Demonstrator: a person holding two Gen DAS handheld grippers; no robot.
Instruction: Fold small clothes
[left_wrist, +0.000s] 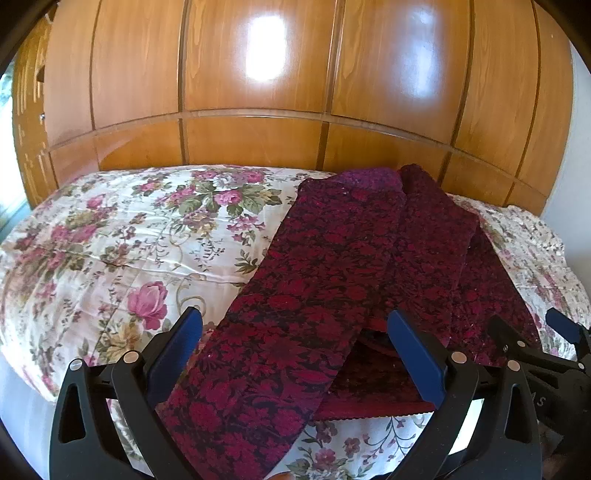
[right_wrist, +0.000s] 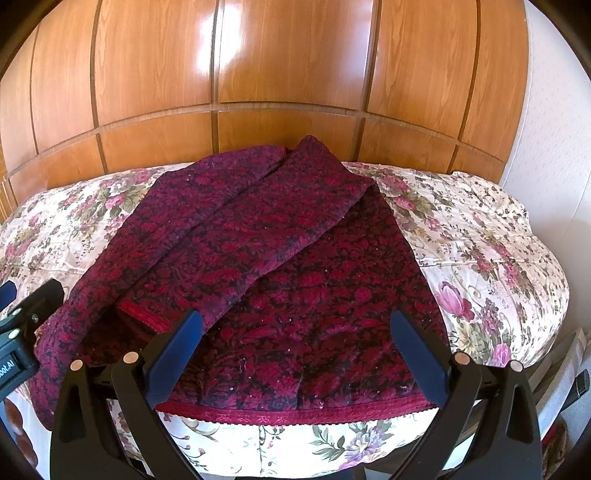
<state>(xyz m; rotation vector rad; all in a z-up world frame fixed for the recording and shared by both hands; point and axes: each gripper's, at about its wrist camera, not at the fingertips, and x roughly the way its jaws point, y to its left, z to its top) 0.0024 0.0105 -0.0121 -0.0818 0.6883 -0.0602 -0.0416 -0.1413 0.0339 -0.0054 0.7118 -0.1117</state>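
Observation:
A dark red garment with a black floral pattern (left_wrist: 332, 258) lies partly folded on the flowered bedspread (left_wrist: 110, 240), with one side folded over the middle. It also shows in the right wrist view (right_wrist: 277, 258), with a red lace hem (right_wrist: 295, 415) along its near edge. My left gripper (left_wrist: 295, 325) is open and empty, its blue fingers (left_wrist: 177, 354) on either side of the garment's near left part. My right gripper (right_wrist: 295, 325) is open and empty over the hem. It also shows at the right edge of the left wrist view (left_wrist: 535, 343).
A glossy wooden panelled wardrobe (left_wrist: 258, 92) stands behind the bed. A white wall (right_wrist: 546, 110) is at the right. The bedspread's near edge (right_wrist: 295, 450) drops off below the grippers. My left gripper's body (right_wrist: 22, 325) shows at the left edge of the right wrist view.

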